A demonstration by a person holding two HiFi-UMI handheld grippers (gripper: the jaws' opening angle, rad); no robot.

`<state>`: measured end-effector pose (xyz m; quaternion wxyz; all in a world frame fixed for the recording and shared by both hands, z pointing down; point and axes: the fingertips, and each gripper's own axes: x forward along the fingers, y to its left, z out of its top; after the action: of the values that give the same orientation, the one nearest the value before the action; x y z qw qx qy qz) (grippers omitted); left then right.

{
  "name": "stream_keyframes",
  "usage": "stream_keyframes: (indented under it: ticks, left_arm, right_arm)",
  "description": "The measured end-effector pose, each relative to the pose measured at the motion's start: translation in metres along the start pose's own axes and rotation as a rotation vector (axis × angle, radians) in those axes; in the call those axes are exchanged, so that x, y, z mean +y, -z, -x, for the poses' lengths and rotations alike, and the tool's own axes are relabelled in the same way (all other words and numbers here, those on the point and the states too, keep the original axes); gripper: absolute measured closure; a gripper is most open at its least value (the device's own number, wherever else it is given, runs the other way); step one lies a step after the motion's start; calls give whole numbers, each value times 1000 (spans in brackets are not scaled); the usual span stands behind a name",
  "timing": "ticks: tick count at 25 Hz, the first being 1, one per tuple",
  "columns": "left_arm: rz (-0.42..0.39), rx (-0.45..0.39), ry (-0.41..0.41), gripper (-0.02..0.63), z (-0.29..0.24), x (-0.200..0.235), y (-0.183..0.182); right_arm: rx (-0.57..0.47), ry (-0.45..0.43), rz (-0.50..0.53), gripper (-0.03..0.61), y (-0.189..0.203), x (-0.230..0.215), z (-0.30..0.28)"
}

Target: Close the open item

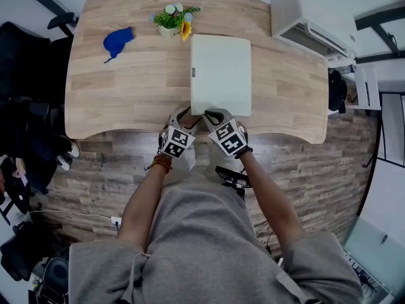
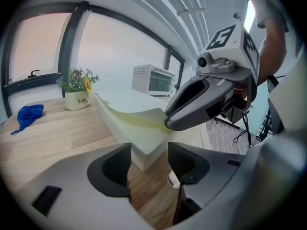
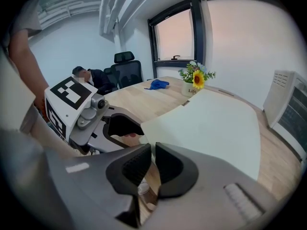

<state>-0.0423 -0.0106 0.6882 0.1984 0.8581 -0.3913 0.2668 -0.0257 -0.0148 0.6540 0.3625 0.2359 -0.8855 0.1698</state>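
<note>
A pale cream book-like item point(image 1: 221, 75) lies flat on the wooden table point(image 1: 126, 87), its near edge at the table's front. Both grippers sit at that near left corner. My left gripper point(image 2: 148, 164) is open, and the item's thick corner point(image 2: 139, 147) lies just beyond its jaws, outside the gap. My right gripper point(image 3: 153, 164) shows only a narrow gap with nothing in it. In the left gripper view the tip of the right gripper point(image 2: 172, 121) rests on the bowed top cover point(image 2: 139, 116) and the cover dips beneath it. The left gripper point(image 3: 120, 128) stands beside the corner.
A flower pot point(image 1: 174, 19) and a blue cloth point(image 1: 117, 41) sit on the table's far left. A white microwave-like appliance point(image 1: 310, 14) stands at the far right corner. Dark office chairs point(image 1: 25, 62) are left of the table. The person stands at the front edge.
</note>
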Motion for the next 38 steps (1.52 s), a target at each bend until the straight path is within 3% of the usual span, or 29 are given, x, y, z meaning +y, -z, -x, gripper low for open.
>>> stream_keyframes:
  ticks: [8,13,17,22,25,30,32,33,38]
  left_arm:
    - [16,18,6,379,-2,1,3]
    - [34,26,58,380,16,5,7]
    - [72,-18,-32,382,45,48,-2]
    - [163,-141,-133,408,41,108,-58]
    - [191,-166,-150,410,20,125,-89]
    - [195,-91,-155,410,-11,131,-90]
    - [191,-62,-149,410,-19,131,-87]
    - [194,-51,-150,410,-23,131,-85]
    - [192,11,-156,413,-34,130,-77]
  right_arm:
    - [25,-13,8,537,4,1,-8]
    - [40,-27,19,534,8,2,-10]
    - [49,-41,31,532,8,4,-11]
    - [54,-43,63,534,9,5,-10]
    - [62,-61,69,532,10,9,-11]
    - [92,-111,142,531,12,28,-15]
    - [97,-118,139,532,13,30,-16]
    - [98,-122,128,571,14,31,-16]
    - [100,-131,88,571,17,28,-14]
